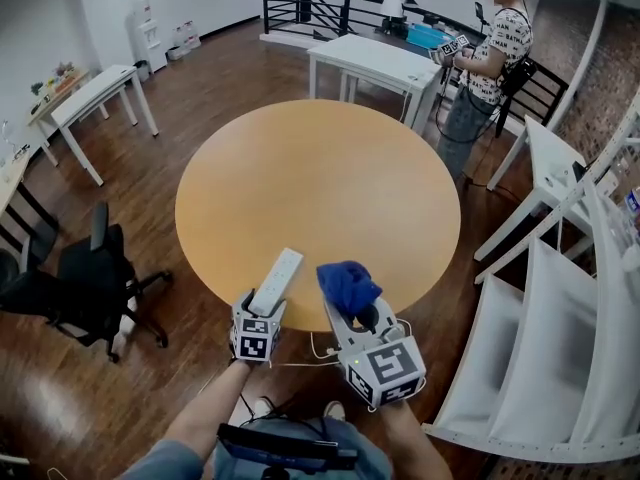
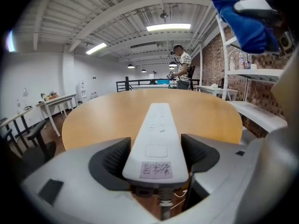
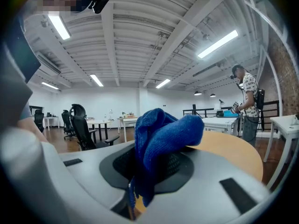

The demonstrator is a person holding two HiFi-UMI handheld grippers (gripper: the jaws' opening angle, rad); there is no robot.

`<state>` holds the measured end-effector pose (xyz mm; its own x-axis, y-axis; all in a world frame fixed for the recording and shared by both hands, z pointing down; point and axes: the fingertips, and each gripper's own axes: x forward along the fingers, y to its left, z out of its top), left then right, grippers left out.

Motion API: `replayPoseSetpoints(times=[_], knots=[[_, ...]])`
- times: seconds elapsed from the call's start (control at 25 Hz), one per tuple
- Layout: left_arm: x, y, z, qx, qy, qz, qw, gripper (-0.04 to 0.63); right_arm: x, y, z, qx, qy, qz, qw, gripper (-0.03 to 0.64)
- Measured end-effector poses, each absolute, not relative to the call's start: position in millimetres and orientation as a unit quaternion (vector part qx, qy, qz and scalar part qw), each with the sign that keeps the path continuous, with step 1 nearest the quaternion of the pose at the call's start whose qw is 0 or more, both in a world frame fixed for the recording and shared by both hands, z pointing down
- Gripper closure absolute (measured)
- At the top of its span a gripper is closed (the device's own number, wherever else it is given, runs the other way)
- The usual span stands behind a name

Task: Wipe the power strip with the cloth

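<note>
A white power strip reaches from my left gripper out over the near edge of the round wooden table. In the left gripper view the power strip runs straight ahead between both dark pads, which press on its sides near the labelled cable end. My right gripper hovers just right of the strip, shut on a bunched blue cloth. The cloth bulges up from between that gripper's jaws. It also shows at the upper right of the left gripper view as a blue cloth.
The strip's white cable hangs below the table edge. A black office chair stands at the left and white shelving at the right. A person stands beyond the table by a white desk.
</note>
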<state>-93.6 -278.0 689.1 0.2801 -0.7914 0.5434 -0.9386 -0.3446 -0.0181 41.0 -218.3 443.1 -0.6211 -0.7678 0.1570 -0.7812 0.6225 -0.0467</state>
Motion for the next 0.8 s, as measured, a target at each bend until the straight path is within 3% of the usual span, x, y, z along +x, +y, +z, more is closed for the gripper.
replayPoseSetpoints(times=[0.16,0.8], knots=[[-94.6,-277.9,689.3,0.79,-0.539,0.248,0.152,0.295,37.5,-221.1,445.4,0.427,-0.9,0.063,0.062,0.549],[-83.8,-266.2,647.2,0.826,-0.504,0.208,0.143,0.307,33.0,-214.3,437.8,0.424,-0.902,0.066,0.041,0.549]])
